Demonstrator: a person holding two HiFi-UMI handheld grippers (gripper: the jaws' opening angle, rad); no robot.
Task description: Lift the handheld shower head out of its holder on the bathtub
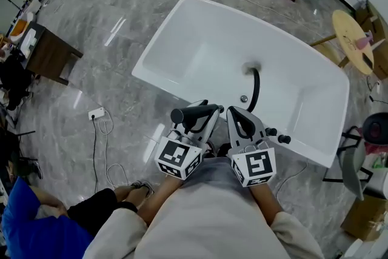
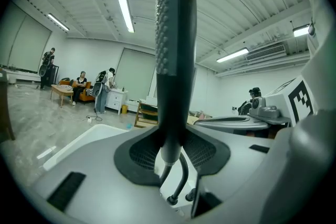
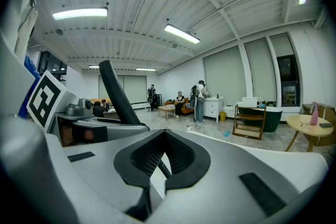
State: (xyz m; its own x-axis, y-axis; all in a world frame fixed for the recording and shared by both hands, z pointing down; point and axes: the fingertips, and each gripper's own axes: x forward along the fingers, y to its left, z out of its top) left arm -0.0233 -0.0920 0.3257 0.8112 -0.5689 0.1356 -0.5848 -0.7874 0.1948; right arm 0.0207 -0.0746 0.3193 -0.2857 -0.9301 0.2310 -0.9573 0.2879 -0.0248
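While the left gripper [image 2: 173,152] clamps its fingers on the shower head [image 2: 176,44], which juts beyond their tips over the bathtub [image 1: 200,51] rim, the right gripper [image 3: 165,136] alongside is pinched together on nothing.

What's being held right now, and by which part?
The left tool grips the shower head low on its handle, just above the hose; the right tool holds nothing.

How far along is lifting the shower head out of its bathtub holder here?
Done, it seems: the left tool is clamped on the shower head and holds it raised over the near rim of the bathtub. Its hose trails into the tub. In hand: holding it up. The right tool is shut and empty. Left: nothing obvious, though the holder can't be made out.
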